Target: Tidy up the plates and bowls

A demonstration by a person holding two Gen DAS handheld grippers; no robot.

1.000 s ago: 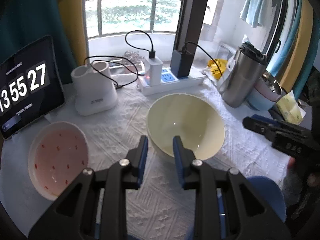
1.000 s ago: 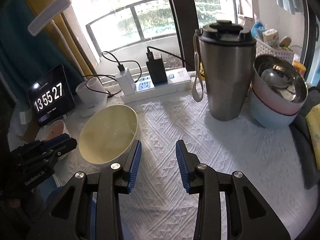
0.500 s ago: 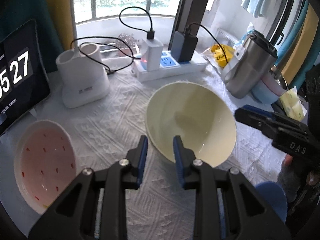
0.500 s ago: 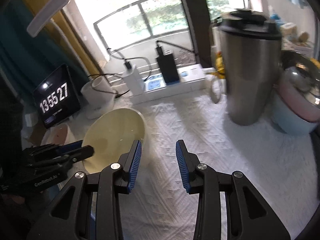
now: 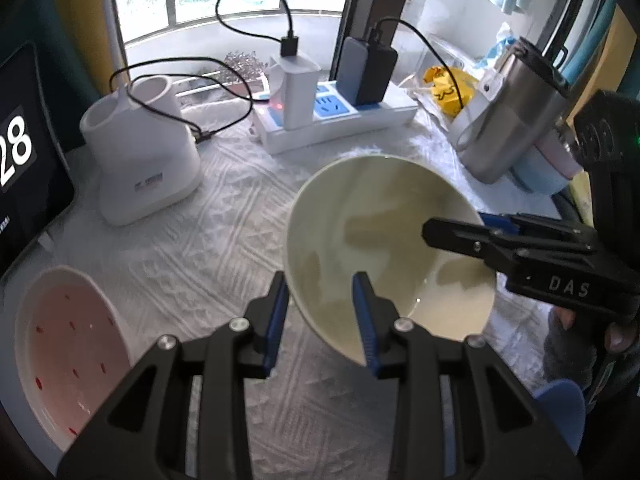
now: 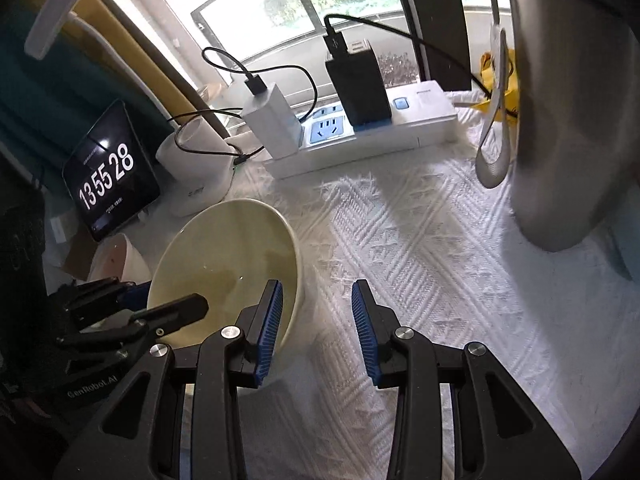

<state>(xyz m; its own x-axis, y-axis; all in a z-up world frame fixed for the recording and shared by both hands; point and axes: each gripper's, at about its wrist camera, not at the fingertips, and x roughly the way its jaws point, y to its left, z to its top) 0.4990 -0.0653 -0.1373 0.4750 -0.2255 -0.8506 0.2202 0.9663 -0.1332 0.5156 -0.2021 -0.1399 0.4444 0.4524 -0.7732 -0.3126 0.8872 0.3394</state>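
Note:
A cream bowl (image 5: 384, 236) stands on the white cloth; it also shows in the right wrist view (image 6: 224, 256). My left gripper (image 5: 322, 312) is open, its two fingers either side of the bowl's near rim. My right gripper (image 6: 316, 320) is open, its left finger over the bowl's right rim and its right finger outside; it shows from the side in the left wrist view (image 5: 500, 236). A pink-lined bowl (image 5: 68, 344) sits at the near left. Stacked pink and blue bowls (image 5: 548, 168) stand behind the steel tumbler (image 5: 512, 116).
A power strip (image 5: 332, 120) with chargers and cables lies at the back. A white holder (image 5: 140, 160) and a clock tablet (image 6: 108, 176) stand at the left. A blue item (image 5: 560, 412) lies at the near right. A yellow bag (image 5: 448, 88) lies behind.
Both grippers have moved forward onto the cream bowl; each now has its fingers across the rim. The bowl looks tilted towards the left gripper.

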